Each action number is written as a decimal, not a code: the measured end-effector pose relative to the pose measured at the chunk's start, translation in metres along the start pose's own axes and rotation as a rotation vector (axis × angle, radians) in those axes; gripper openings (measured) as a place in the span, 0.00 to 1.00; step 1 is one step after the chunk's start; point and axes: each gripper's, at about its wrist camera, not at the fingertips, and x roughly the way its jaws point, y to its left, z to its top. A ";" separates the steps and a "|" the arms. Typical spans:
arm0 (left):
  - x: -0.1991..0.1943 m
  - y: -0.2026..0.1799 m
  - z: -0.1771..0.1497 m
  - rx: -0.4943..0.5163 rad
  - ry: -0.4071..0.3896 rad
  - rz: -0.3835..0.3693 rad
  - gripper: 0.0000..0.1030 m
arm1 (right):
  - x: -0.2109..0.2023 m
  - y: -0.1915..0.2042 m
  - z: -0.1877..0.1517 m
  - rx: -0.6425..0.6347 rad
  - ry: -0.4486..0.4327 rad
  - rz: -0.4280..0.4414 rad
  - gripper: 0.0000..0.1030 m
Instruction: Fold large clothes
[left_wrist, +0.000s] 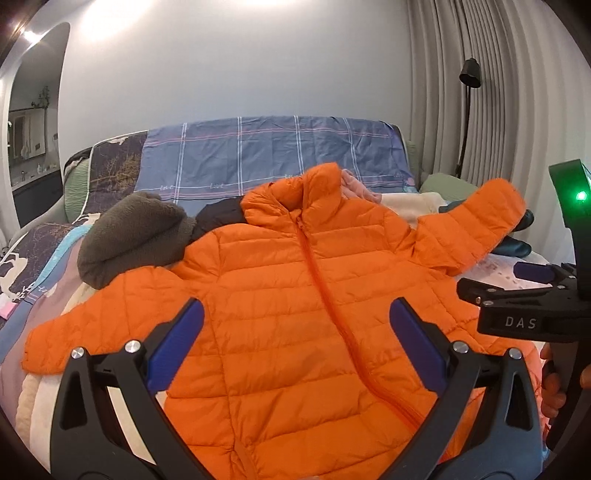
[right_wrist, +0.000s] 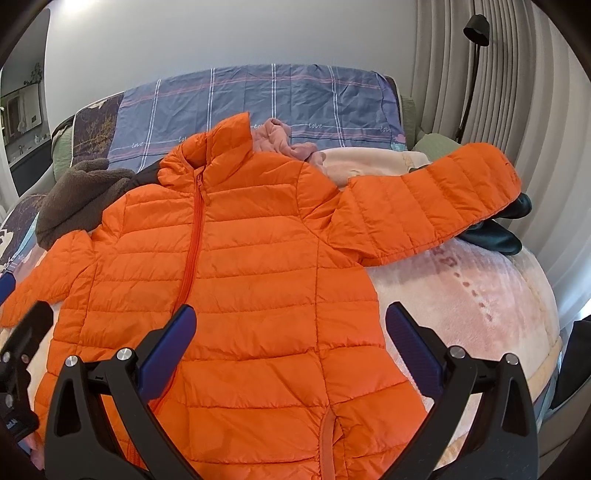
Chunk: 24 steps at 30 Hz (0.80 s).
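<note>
Jacket (left_wrist: 295, 314), one, orange, lies flat under two wide-open grippers.

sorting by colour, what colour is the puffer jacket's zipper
Orange, matching the jacket; the zipper shows best in the right wrist view.

Bed (right_wrist: 480, 295), pinkish fleece blanket on top; orange jacket (right_wrist: 236, 266) spread flat, other garments behind, maybe fleece.

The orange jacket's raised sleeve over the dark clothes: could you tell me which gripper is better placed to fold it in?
Right, probably. The right gripper is open near the side where that sleeve lies; the left gripper faces the jacket's middle.
</note>
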 end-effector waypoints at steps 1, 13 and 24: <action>0.000 0.001 0.001 -0.006 -0.001 0.004 0.98 | -0.001 0.000 0.000 0.002 -0.001 0.000 0.99; 0.009 0.008 0.003 -0.020 0.069 -0.011 0.98 | 0.001 0.003 0.001 -0.009 -0.006 0.003 0.99; 0.010 0.008 0.001 -0.013 0.071 -0.010 0.98 | 0.003 0.000 -0.001 0.004 0.002 0.002 0.99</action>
